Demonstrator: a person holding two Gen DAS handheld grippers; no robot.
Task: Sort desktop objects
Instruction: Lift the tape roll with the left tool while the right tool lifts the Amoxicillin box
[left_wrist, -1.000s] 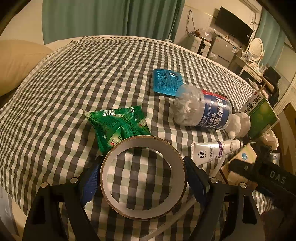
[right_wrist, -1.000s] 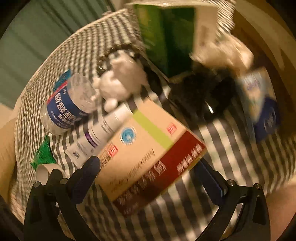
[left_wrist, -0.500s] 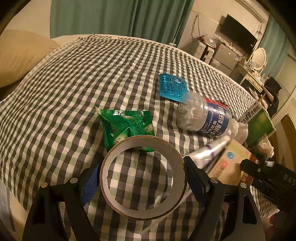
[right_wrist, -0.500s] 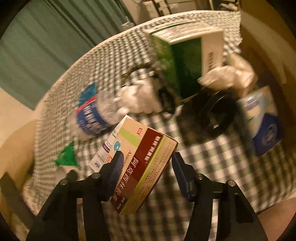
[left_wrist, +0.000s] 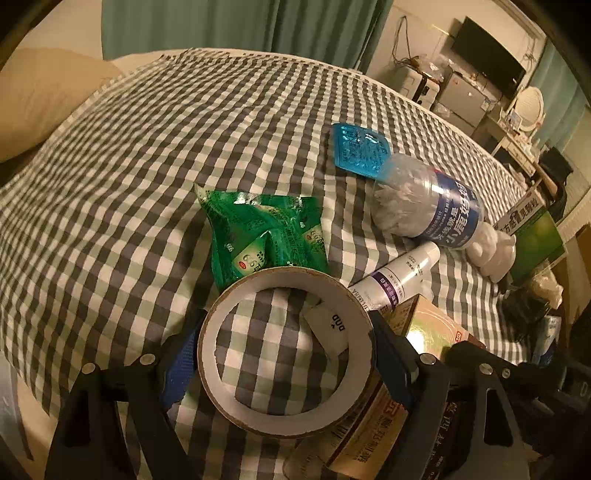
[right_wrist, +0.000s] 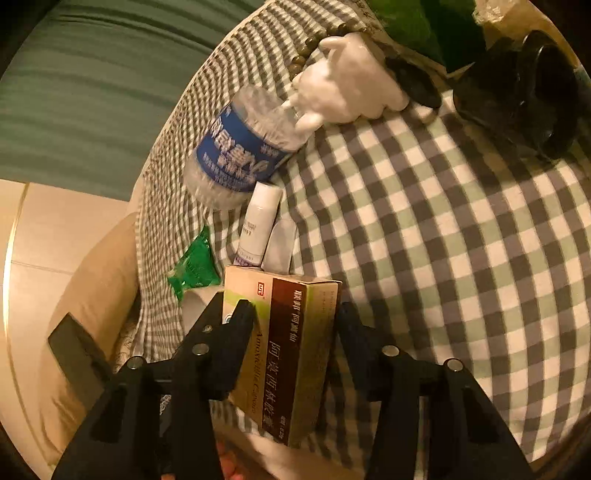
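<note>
My left gripper (left_wrist: 286, 350) is shut on a brown tape roll (left_wrist: 284, 277), held flat above the checked cloth (left_wrist: 147, 147). In the right wrist view, my right gripper (right_wrist: 293, 317) has its jaws closing on a tan and maroon medicine box (right_wrist: 288, 350); both pads press its sides and it hangs clear of the cloth. The same box (left_wrist: 432, 328) shows just right of the tape roll. A white tube (left_wrist: 399, 273) lies beyond it, partly behind the tape. A green sachet pack (left_wrist: 266, 236) lies past the roll.
A clear jar with a blue label (left_wrist: 428, 203) lies on its side beside a blue blister pack (left_wrist: 360, 149) and a white figurine (right_wrist: 351, 88). A green box (left_wrist: 535, 236) and a black round object (right_wrist: 517, 88) sit further right. A pillow (left_wrist: 44, 99) lies left.
My right gripper went from wide open around the medicine box to gripping it, lifted it and swung it left up beside the tape roll. The white tube shifted. The left gripper kept its hold.
</note>
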